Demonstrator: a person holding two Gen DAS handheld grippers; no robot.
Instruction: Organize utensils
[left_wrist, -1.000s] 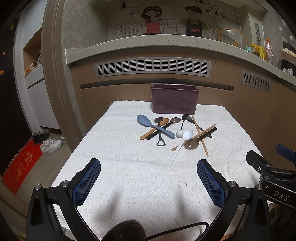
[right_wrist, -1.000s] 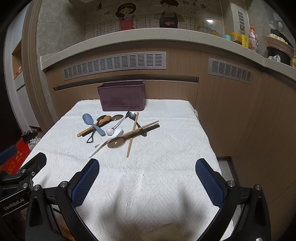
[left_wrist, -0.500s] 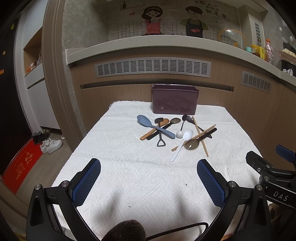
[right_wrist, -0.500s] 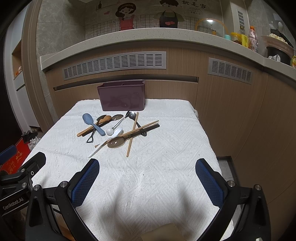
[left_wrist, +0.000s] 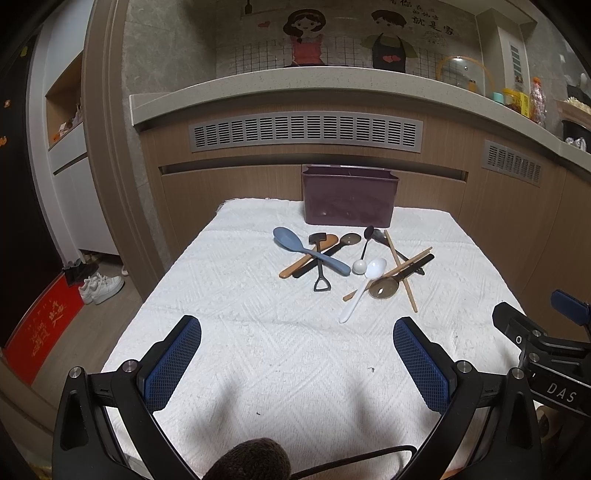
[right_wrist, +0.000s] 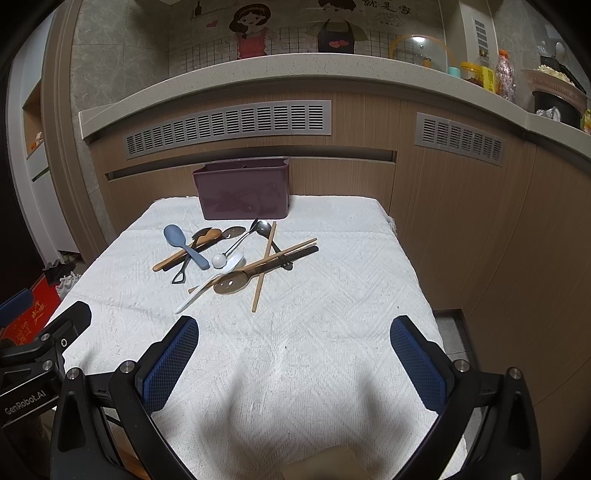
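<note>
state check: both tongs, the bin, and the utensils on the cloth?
left tongs: open, empty, above the near cloth
right tongs: open, empty, above the near cloth
purple bin: upright at the far edge, inside hidden
blue spoon: flat, lying across the wooden spoon
white spoon: flat, bowl up
chopsticks: crossed, loose in the pile

Both fisheye views were evenly but moderately lit from overhead, leaving the white tablecloth (left_wrist: 258, 332) bright while the frame corners fell into black vignette and the counter edge (right_wrist: 295, 66) bowed strongly. Soft grey shadows of the gripper fingers lay on the cloth near the bottom edge, and faint reflections showed on the glossy purple bin (right_wrist: 243, 195). Focus was sharp across the centre, softening only toward the dim rims.
</note>
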